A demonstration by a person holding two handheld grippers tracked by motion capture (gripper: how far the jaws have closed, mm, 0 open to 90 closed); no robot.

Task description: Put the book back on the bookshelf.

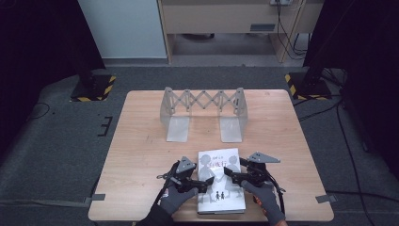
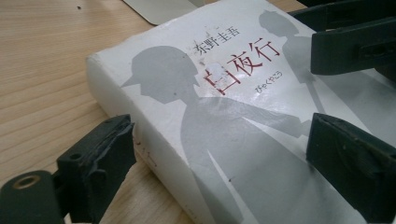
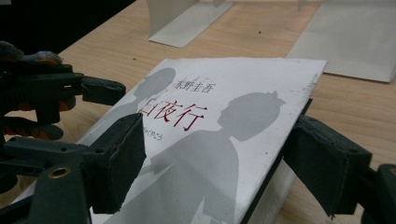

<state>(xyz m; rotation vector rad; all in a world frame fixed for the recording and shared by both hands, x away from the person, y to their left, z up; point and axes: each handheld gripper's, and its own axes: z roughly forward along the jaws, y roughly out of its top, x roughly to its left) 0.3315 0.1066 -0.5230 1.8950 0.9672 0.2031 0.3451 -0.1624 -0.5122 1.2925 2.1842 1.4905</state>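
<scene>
A white paperback book (image 1: 221,200) with grey silhouettes and red title characters lies flat near the table's front edge. My left gripper (image 1: 203,182) is open at the book's left side. In the left gripper view (image 2: 219,158), one jaw stands on the wood beside the spine and the other hovers over the cover (image 2: 224,107). My right gripper (image 1: 234,175) is open at the book's right side. In the right gripper view (image 3: 215,163), one jaw is over the cover (image 3: 224,93) and the other sits at the cover's right edge. Gloved hands hold both grippers.
A grey metal expanding book rack (image 1: 203,112) stands at the back of the wooden table (image 1: 141,141), its two base plates (image 3: 187,21) (image 3: 355,42) pointing toward the book. Bare wood lies between rack and book. Black stands and cables are on the floor beyond.
</scene>
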